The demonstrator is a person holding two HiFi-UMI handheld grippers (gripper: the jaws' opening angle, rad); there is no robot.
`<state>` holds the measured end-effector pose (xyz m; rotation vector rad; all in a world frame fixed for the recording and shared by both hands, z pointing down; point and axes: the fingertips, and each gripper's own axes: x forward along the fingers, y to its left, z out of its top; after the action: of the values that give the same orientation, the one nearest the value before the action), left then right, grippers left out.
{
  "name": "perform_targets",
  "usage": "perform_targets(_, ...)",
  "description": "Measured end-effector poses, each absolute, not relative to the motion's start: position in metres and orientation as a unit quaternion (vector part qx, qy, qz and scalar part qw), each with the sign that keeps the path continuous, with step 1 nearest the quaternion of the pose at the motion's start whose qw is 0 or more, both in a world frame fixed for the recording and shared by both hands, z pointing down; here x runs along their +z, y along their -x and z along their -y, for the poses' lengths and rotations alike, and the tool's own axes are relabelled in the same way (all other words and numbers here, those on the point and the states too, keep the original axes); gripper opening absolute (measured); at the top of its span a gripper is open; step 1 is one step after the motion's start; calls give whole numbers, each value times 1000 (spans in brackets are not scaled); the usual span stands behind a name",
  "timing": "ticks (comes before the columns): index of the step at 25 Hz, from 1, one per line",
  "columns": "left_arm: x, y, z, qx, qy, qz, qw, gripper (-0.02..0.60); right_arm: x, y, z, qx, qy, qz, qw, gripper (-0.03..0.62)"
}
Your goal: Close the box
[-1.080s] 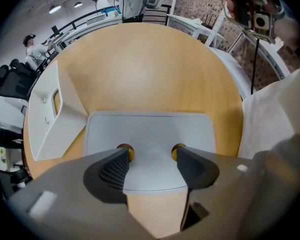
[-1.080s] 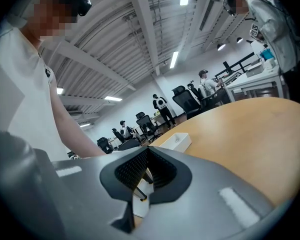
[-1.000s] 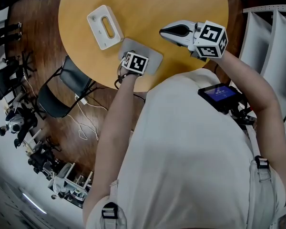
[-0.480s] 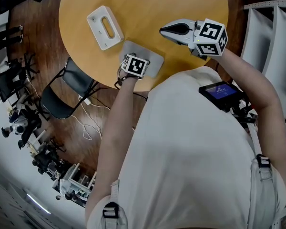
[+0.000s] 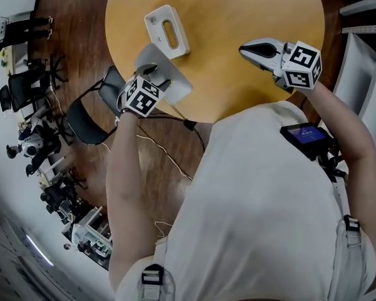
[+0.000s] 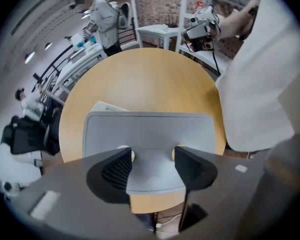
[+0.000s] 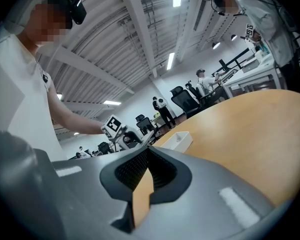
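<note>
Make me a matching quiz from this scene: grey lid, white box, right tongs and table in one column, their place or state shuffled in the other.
1. grey lid
2. white box
3. right tongs
4. table

A. round, wooden
B. shut, nothing between them
C. gripped by the left tongs
D. lying on the table

Pairs: 1-C, 2-D, 3-B, 4-A.

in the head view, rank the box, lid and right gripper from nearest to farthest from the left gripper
1. lid: between the left gripper's jaws, which have just been closing on it.
2. box: just beyond the lid, on the table's left part.
3. right gripper: far right, across the table.
</note>
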<state>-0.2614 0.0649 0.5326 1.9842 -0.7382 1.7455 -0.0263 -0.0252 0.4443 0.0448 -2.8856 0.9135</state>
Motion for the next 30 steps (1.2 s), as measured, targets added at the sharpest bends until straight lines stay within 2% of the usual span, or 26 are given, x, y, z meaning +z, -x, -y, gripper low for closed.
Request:
perform_targets(7,549,288,19,689,-699,141,128,270,443,27,29,299,-28,951,68,-2)
perform_targets(14,580,292,73,703,-694,88,128,272,464,6,36,314,-57,943,93,-2)
perform_targets(30,610,277,79,698,-695,64,164,272,473,16,26,331,-40,935,118,-2)
